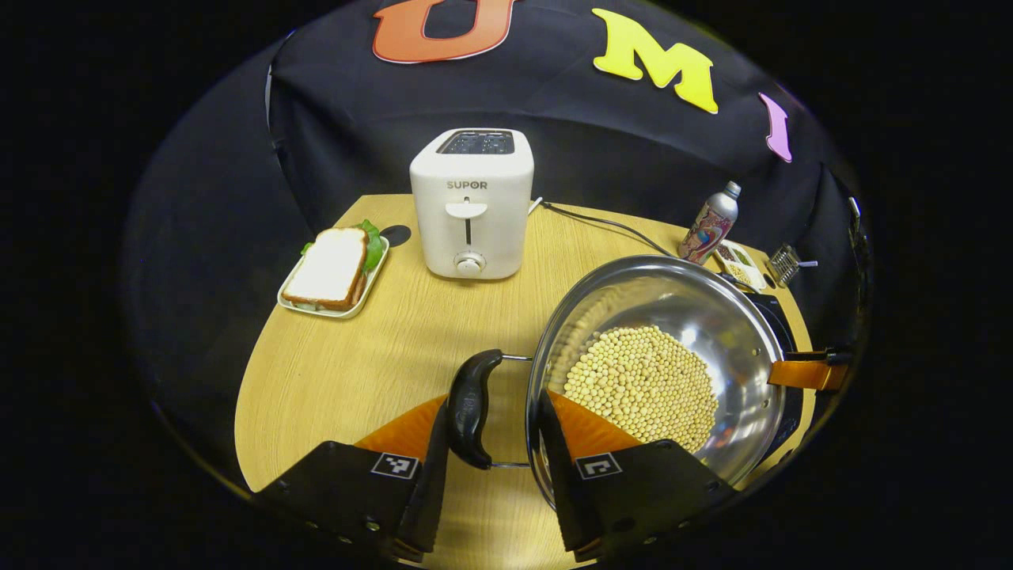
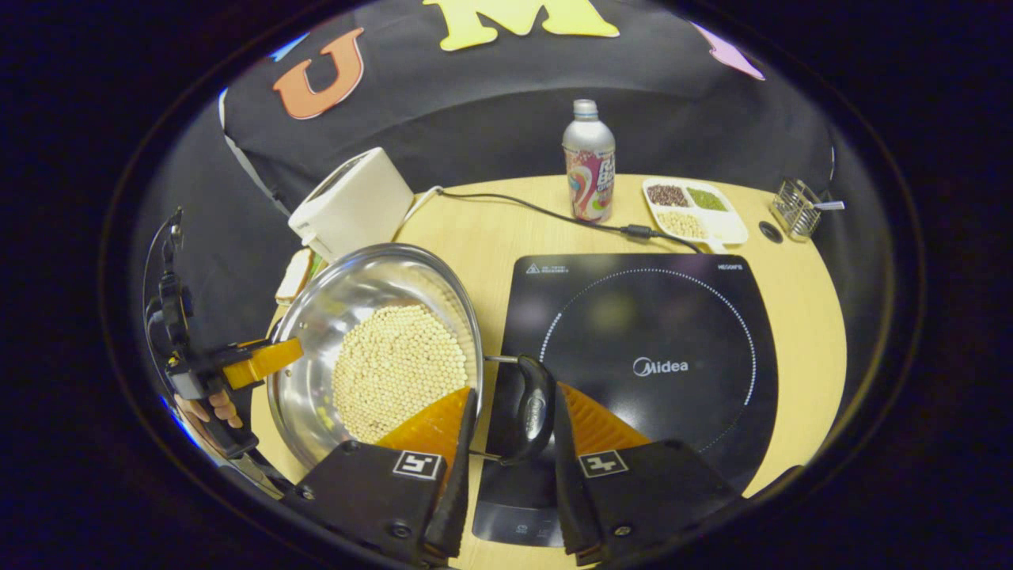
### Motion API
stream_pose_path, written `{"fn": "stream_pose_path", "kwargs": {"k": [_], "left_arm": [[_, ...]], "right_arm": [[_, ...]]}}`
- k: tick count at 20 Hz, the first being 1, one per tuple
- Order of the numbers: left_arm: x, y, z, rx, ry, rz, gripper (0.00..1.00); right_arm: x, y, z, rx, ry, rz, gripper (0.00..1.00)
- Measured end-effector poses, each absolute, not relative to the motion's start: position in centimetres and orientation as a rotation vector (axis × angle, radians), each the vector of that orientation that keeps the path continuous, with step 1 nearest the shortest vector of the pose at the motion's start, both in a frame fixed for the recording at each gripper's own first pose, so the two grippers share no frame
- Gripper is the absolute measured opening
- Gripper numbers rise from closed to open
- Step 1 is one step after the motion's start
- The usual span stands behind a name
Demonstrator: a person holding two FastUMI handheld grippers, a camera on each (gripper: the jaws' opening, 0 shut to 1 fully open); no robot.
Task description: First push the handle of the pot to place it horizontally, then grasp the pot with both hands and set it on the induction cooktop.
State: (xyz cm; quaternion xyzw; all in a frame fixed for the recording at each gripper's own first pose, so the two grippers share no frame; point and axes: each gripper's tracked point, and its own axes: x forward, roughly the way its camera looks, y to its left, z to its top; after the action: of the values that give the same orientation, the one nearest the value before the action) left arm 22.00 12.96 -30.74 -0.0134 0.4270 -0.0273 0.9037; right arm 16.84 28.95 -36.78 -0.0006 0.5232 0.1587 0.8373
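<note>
A steel pot (image 1: pixel 712 317) full of soybeans (image 1: pixel 645 384) stands on the wooden table, just left of the black induction cooktop (image 2: pixel 645 348). My left gripper (image 1: pixel 495 404) straddles the pot's black left handle (image 1: pixel 472 408). One finger lies against the handle, the other stands at the pot's rim with a gap between. My right gripper (image 2: pixel 514 392) straddles the pot's right handle (image 2: pixel 534 408) the same way, above the cooktop's left edge. The left gripper (image 2: pixel 261 360), held by a hand (image 2: pixel 214 408), appears at the pot's (image 2: pixel 316 348) far side. The right gripper (image 1: pixel 807 372) sits at the pot's opposite rim.
A white toaster (image 1: pixel 472 206) stands at the back, a sandwich on a plate (image 1: pixel 332 269) to its left. Behind the cooktop are a bottle (image 2: pixel 589 162), a divided tray of beans (image 2: pixel 692 207), a small wire basket (image 2: pixel 795 207) and a power cord (image 2: pixel 538 210).
</note>
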Motion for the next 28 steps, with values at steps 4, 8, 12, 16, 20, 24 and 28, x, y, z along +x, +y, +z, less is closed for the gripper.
{"fn": "stream_pose_path", "kwargs": {"k": [4, 8, 12, 16, 20, 24, 28], "left_arm": [[20.9, 12.1, -28.4, -0.045, 0.861, -0.06, 0.57], [20.3, 10.4, -26.2, -0.042, 0.825, -0.069, 0.57], [19.9, 8.1, -23.5, -0.051, 0.794, -0.076, 0.57], [19.8, 4.7, -21.1, -0.023, 0.763, -0.105, 0.57], [20.0, 0.5, -19.4, -0.014, 0.741, -0.144, 0.57], [20.2, -3.8, -18.2, -0.005, 0.731, -0.171, 0.57], [21.4, -7.6, -19.0, -0.008, 0.741, -0.204, 0.57]], "right_arm": [[16.5, 28.4, -34.3, -0.001, 1.087, 0.35, 0.47], [16.0, 27.1, -31.4, -0.007, 1.065, 0.353, 0.47], [15.8, 24.8, -28.7, 0.003, 1.022, 0.357, 0.47], [16.0, 21.5, -25.9, 0.02, 0.991, 0.346, 0.47], [16.6, 17.5, -23.3, 0.029, 0.956, 0.326, 0.49], [17.7, 13.4, -21.8, 0.018, 0.945, 0.306, 0.47], [19.3, 9.5, -21.2, 0.016, 0.944, 0.27, 0.47]]}}
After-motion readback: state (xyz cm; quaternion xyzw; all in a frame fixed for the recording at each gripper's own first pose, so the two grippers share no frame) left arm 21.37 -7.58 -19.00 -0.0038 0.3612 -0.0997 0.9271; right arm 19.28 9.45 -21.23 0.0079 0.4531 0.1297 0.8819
